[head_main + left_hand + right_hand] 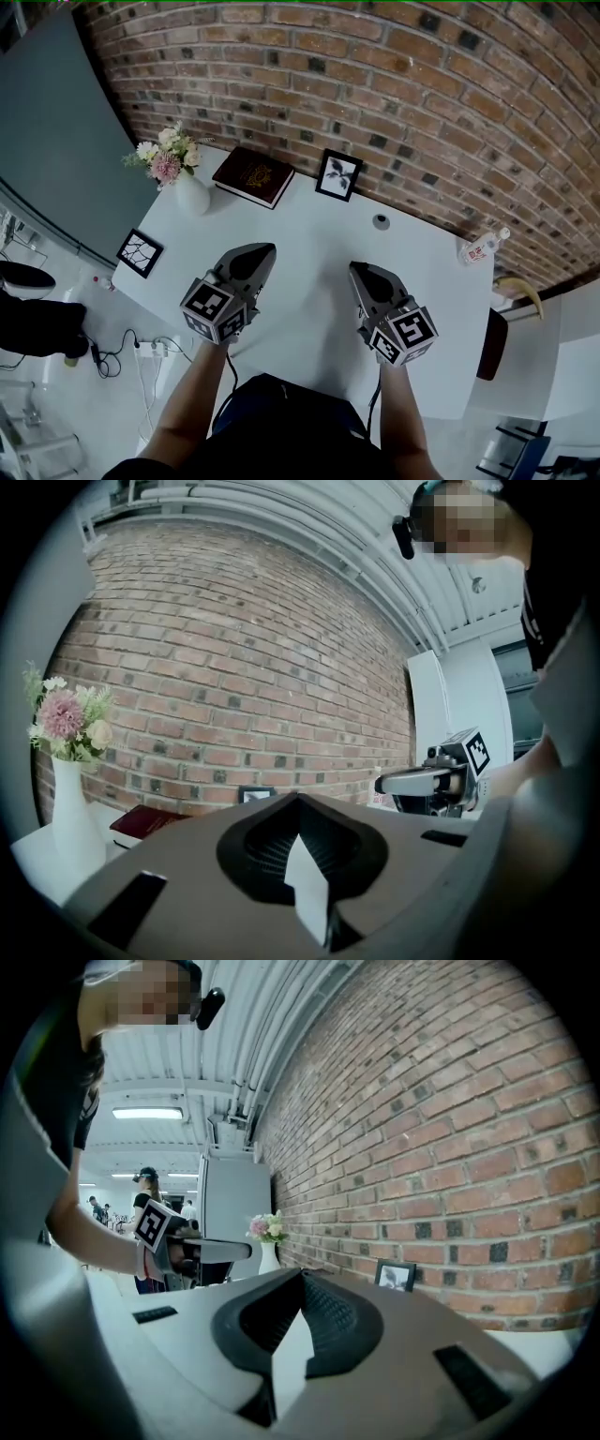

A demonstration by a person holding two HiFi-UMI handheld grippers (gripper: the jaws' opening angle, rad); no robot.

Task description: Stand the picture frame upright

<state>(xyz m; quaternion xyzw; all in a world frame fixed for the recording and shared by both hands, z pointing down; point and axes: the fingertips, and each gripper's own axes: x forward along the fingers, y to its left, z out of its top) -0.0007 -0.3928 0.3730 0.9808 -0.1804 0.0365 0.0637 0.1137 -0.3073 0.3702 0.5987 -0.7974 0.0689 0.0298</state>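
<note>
A black picture frame [338, 174] with a flower print stands upright at the back of the white table [309, 244], close to the brick wall. It also shows small in the left gripper view [255, 794] and in the right gripper view [395, 1275]. A second black frame [140, 253] appears to lie flat at the table's left edge. My left gripper [265, 251] and right gripper [357, 270] hover side by side over the table's near half. Both are shut with nothing in them, well short of either frame.
A white vase of flowers [178, 169] and a dark red book [253, 175] sit at the back left. A small grey round object [380, 222] lies right of the upright frame. A small bottle [484, 247] stands at the right edge. Cables lie on the floor at the left.
</note>
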